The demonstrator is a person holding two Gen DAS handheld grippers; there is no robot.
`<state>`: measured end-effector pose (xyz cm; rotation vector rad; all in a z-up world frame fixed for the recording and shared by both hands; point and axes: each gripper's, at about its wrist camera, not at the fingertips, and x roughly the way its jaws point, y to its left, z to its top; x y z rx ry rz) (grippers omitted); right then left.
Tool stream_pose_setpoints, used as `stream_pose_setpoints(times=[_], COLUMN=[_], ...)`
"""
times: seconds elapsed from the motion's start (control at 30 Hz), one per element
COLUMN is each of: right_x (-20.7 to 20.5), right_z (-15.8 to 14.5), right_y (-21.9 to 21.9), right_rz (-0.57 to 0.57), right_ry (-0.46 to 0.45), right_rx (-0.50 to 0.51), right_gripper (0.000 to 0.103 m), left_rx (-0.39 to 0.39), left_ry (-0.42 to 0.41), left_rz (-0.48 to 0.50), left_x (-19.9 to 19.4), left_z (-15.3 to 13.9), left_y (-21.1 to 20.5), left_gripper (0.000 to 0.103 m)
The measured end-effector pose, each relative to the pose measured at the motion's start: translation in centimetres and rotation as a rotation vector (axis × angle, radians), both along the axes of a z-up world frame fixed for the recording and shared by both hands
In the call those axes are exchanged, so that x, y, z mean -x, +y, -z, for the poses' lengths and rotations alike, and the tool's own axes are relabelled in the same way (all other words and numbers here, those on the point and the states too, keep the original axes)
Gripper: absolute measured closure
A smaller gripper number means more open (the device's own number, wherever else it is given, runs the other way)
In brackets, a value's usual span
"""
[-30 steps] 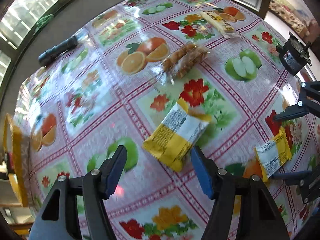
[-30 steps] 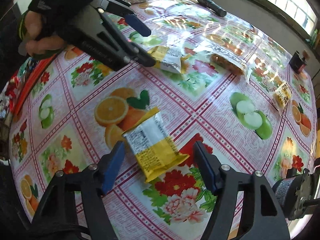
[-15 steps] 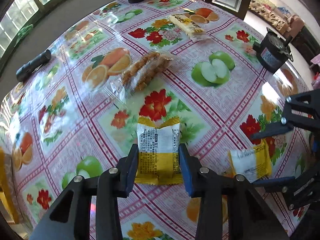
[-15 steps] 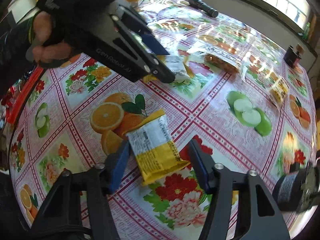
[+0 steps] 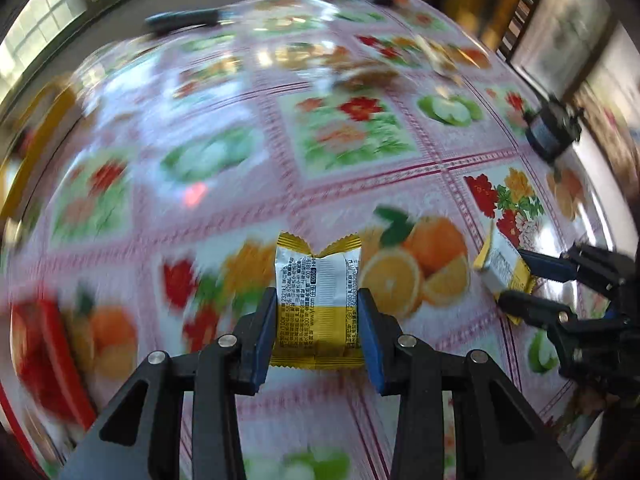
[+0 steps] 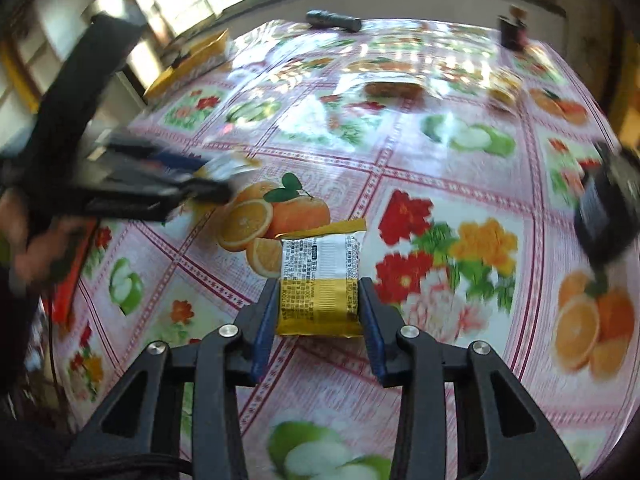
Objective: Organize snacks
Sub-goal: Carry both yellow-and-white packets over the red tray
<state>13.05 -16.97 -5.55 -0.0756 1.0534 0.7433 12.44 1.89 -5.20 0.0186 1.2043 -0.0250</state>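
Observation:
In the left wrist view my left gripper (image 5: 318, 298) is shut on a yellow-and-white snack packet (image 5: 318, 280), which is pinched by its sides just above the flowered tablecloth (image 5: 352, 168). In the right wrist view a second, matching packet (image 6: 320, 276) lies between the blue pads of my right gripper (image 6: 319, 290). Those jaws are closing and the pads press its sides. Each gripper also shows in the other's view: the right gripper (image 5: 516, 282) with its packet (image 5: 500, 266), and the left gripper (image 6: 212, 178), blurred, with its packet (image 6: 228, 166).
A clear bag of brown snacks (image 6: 394, 88) and a long yellow snack (image 6: 504, 88) lie farther back. A black flashlight (image 6: 334, 20) and a small dark jar (image 6: 514, 32) sit at the far edge. A yellow box (image 6: 192, 60) stands at the left. A black device (image 5: 550, 132) is at the right.
Both grippers closed onto their yellow packets, which lay loose between open jaws a second ago. Both wrists rolled, and the left gripper swept sideways across the table with its packet.

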Motion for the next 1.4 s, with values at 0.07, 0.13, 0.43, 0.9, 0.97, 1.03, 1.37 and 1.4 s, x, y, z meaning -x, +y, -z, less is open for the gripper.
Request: stream_pose_setpoints(times=[0.07, 0.13, 0.43, 0.9, 0.97, 1.03, 1.37, 1.4], right_x=[0.6, 1.2, 4.1, 7.8, 8.1, 8.5, 9.8, 9.9], right_z=[0.1, 0.2, -1.5, -6.7, -6.8, -6.9, -6.6, -6.6], right_y=[-0.4, -0.3, 2.6, 9.9, 10.5, 11.1, 13.3, 13.5], right_rz=[0.049, 0.081, 0.098, -0.037, -0.046, -0.058, -0.097, -0.099], right_ry=[0.024, 0.042, 0.081, 0.015, 0.013, 0.014, 0.018, 0.016], right_rx=[-0.043, -0.077, -0.219, -0.284, -0.283, -0.28, -0.258, -0.252], right_gripper=[0.063, 0.063, 0.062, 0.062, 0.062, 0.062, 0.062, 0.062], left_rx=[-0.016, -0.044, -0.168, -0.232, -0.225, -0.218, -0.191, -0.186], left_ry=[-0.027, -0.05, -0.179, -0.294, -0.293, -0.292, -0.296, -0.3], left_rz=[-0.073, -0.156, -0.39, -0.547, -0.555, -0.563, -0.591, -0.595], left_x=[2.3, 4.5, 11.5, 16.0, 16.5, 16.9, 18.6, 18.8], left_z=[-0.5, -0.9, -4.8, -7.2, -7.0, -6.8, -6.5, -6.5], left_y=[0.9, 1.9, 5.6, 9.9, 10.3, 10.8, 12.1, 12.3], left_gripper=[0.065, 0.065, 0.065, 0.065, 0.065, 0.065, 0.065, 0.065])
